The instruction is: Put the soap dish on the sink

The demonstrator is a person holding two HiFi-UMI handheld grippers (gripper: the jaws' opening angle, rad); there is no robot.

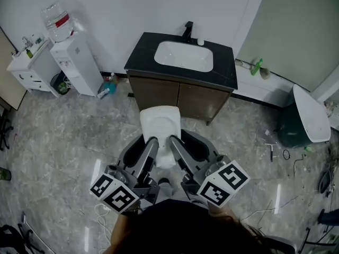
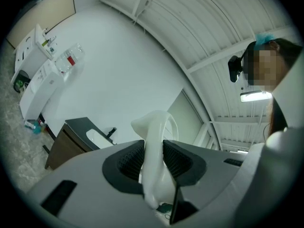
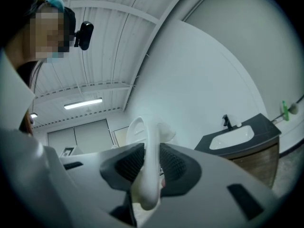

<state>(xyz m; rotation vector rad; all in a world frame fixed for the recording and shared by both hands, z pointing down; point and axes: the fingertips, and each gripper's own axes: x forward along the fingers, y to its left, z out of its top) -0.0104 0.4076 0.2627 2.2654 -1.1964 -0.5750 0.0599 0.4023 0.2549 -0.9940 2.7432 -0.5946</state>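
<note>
I hold a white soap dish (image 1: 160,124) in front of me, above the floor, with both grippers. My left gripper (image 1: 150,144) is shut on its near left edge and my right gripper (image 1: 174,142) on its near right edge. In the left gripper view the soap dish (image 2: 156,160) stands edge-on between the dark pads (image 2: 129,161), and in the right gripper view the soap dish (image 3: 151,160) does the same. Ahead stands the vanity with a black countertop (image 1: 222,70) and a white sink (image 1: 183,56), still some way off. A black tap (image 1: 188,30) rises behind the basin.
A white water dispenser (image 1: 77,62) with a bottle stands left of the vanity, and a white cabinet (image 1: 29,67) is further left. A dark bin with a white lid (image 1: 299,121) stands at right. Cables (image 1: 286,157) and small items lie on the marble floor.
</note>
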